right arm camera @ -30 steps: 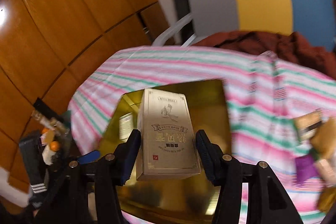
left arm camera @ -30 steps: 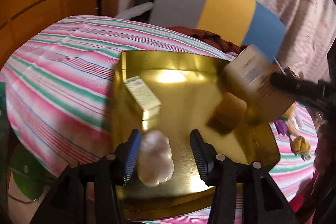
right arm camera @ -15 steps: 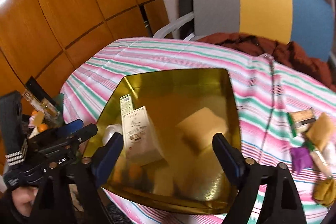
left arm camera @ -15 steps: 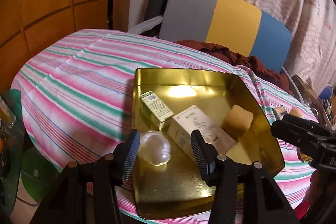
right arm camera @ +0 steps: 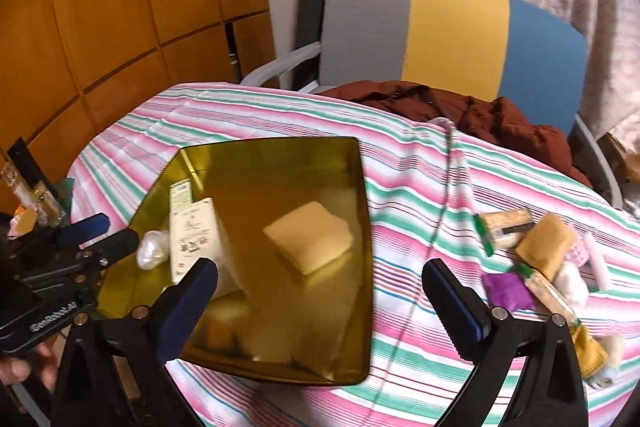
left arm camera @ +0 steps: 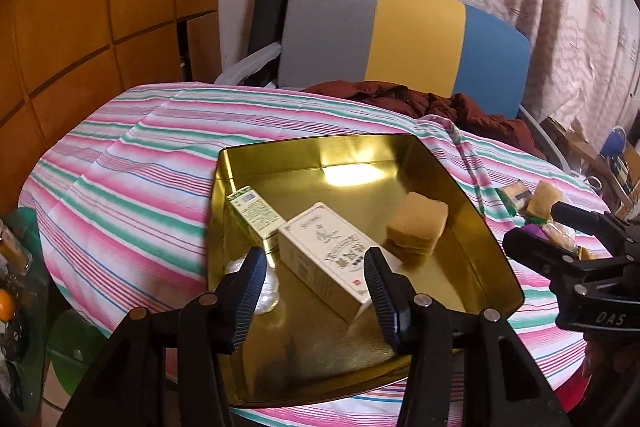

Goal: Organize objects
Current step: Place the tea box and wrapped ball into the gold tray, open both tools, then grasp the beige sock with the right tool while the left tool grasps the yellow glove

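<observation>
My right tool (right arm camera: 320,307) was spread wide with nothing in it, hanging over the near-right corner of the gold tray (right arm camera: 362,211). A second before, it had been clamping the cream tea box (right arm camera: 192,239), which was now lying flat in the tray's left half. My left tool (left arm camera: 314,291) was parted too, holding nothing, low over the tray's near-left part, with the clear plastic lump (left arm camera: 266,287) just inside its left finger and the tea box end by its right one.

Only the right view caught the loose pile on the striped cloth to the right: a purple packet (right arm camera: 506,291), a tan block (right arm camera: 546,247), a green-edged box (right arm camera: 506,225) and some white bits, all well apart from the tray. The left view showed the small green carton (left arm camera: 254,215) better, tucked against the tray's left wall and touching the tea box's far end. The yellow sponge (left arm camera: 418,227) sat alone toward the right wall.

Plenty of bare gold floor was left at the near and far ends. The worktop (left arm camera: 132,163) had open cloth all round the tray, and a chair with a brown jacket stood behind it. Compared with the earlier frames, both tools had pulled back and higher.
</observation>
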A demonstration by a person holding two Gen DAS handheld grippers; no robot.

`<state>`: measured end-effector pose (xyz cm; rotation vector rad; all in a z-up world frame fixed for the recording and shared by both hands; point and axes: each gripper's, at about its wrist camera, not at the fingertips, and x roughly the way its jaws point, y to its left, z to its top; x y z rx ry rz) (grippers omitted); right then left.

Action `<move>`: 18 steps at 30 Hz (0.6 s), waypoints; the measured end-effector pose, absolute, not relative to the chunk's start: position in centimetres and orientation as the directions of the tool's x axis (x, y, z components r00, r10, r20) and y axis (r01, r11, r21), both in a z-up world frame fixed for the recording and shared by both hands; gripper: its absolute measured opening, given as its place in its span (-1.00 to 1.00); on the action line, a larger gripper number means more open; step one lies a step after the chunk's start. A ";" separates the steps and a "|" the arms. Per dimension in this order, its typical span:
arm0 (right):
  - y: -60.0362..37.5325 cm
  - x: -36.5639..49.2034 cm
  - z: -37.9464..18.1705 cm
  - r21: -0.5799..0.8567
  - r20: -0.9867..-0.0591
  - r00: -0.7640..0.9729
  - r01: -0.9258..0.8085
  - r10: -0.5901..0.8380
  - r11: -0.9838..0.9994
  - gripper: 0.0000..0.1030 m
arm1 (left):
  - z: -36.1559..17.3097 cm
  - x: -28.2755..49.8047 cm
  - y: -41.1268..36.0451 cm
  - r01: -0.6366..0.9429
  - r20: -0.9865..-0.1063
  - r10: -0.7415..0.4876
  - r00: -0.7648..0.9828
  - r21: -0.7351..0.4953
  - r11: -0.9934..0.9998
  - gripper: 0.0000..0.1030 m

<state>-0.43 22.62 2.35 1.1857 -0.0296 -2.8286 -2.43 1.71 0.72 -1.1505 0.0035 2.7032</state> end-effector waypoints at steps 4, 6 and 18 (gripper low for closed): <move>24.5 -0.1 2.0 0.052 -0.718 -0.695 0.013 -0.047 -0.999 0.99 | 0.5 -2.3 2.9 -0.219 -0.722 0.199 -0.663 -0.068 -0.973 0.00; 25.5 0.0 1.9 0.052 -0.719 -0.694 -0.010 -0.030 -0.999 0.99 | 0.3 -2.2 3.5 -0.243 -0.727 0.218 -0.651 -0.073 -0.967 0.00; 35.5 2.2 1.7 0.061 -0.742 -0.662 -0.223 0.105 -0.973 0.99 | 0.0 -1.9 6.6 -0.345 -0.740 0.303 -0.601 -0.102 -0.933 0.07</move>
